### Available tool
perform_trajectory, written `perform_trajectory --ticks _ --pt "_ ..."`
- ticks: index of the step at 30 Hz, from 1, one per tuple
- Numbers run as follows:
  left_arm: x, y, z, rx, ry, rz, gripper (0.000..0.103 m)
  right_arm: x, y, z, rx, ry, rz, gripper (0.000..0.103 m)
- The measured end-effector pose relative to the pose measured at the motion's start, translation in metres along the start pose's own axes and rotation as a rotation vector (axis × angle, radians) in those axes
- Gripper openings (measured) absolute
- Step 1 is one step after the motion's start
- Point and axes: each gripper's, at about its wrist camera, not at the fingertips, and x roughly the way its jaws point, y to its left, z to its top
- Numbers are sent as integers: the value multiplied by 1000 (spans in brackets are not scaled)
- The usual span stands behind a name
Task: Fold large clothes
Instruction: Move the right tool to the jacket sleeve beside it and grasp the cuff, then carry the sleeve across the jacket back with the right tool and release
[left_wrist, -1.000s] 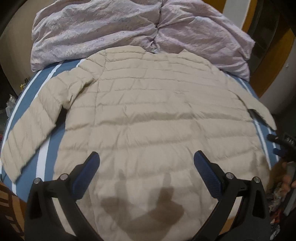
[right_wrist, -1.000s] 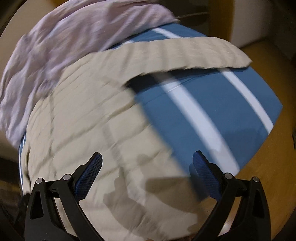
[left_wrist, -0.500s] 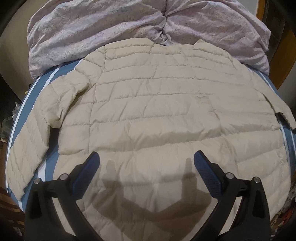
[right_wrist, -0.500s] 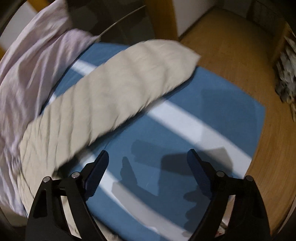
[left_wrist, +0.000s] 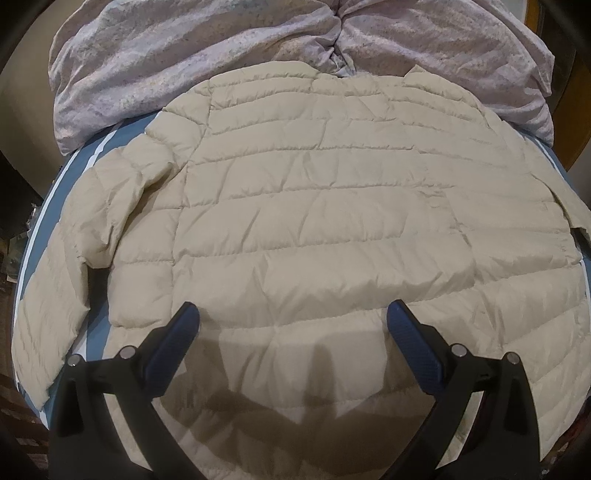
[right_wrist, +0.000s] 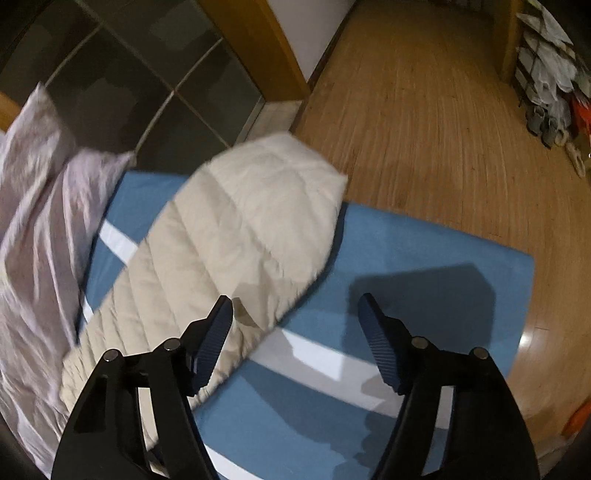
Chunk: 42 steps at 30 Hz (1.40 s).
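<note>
A beige quilted puffer jacket (left_wrist: 317, 221) lies spread flat, back up, on a blue bed sheet with white stripes (left_wrist: 96, 332). Its left sleeve (left_wrist: 55, 295) runs down the left edge of the left wrist view. My left gripper (left_wrist: 291, 317) hovers open above the jacket's lower back, casting a shadow there, nothing between its fingers. In the right wrist view the jacket's other sleeve (right_wrist: 236, 236) lies stretched across the sheet (right_wrist: 406, 266) toward the bed's edge. My right gripper (right_wrist: 295, 306) hangs just over the sleeve's lower edge, jaws closing, with no cloth pinched between the pads.
A crumpled pale lilac duvet (left_wrist: 221, 51) is heaped beyond the jacket's collar, also seen as lilac bedding (right_wrist: 40, 229) on the left. Wooden floor (right_wrist: 443, 122) lies past the bed's edge, with shoes and clutter (right_wrist: 550, 85) at the far right.
The right gripper has swung from over the jacket body out along the sleeve toward its cuff, and its jaws have narrowed. The left gripper has sunk a little closer over the jacket's back.
</note>
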Motion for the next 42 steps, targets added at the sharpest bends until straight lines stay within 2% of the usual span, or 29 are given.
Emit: perform_trajectory --ticks 4,6,7,12,13,16,18,24,30,35,42 --pt "5 1 2 -2 11 -4 101 1 -5 7 52 -18 36 68" --pt "7 1 2 -4 16 -6 101 2 -7 9 81 -32 58 62" --pt "8 1 2 -5 17 -6 101 2 -7 10 89 -44 69 56" --pt "12 1 4 -4 25 -12 101 4 -5 8 71 -72 89 37" --pt "13 2 4 -6 28 -15 101 4 -3 8 59 -83 86 29" --pt "15 2 5 -13 34 -21 101 7 0 8 36 -71 98 14" --pt "15 2 5 -15 35 -24 101 4 8 9 4 -92 113 8" --pt "15 7 6 -37 40 -59 101 -17 51 5 -161 -162 173 4" --pt "13 15 8 -80 37 -116 101 -33 112 -15 -329 -157 287 4" --pt "7 23 12 -106 21 -147 101 -37 156 -53 -453 -99 390 4" --pt "1 43 25 -188 0 -167 101 -34 229 -137 -660 50 530 4"
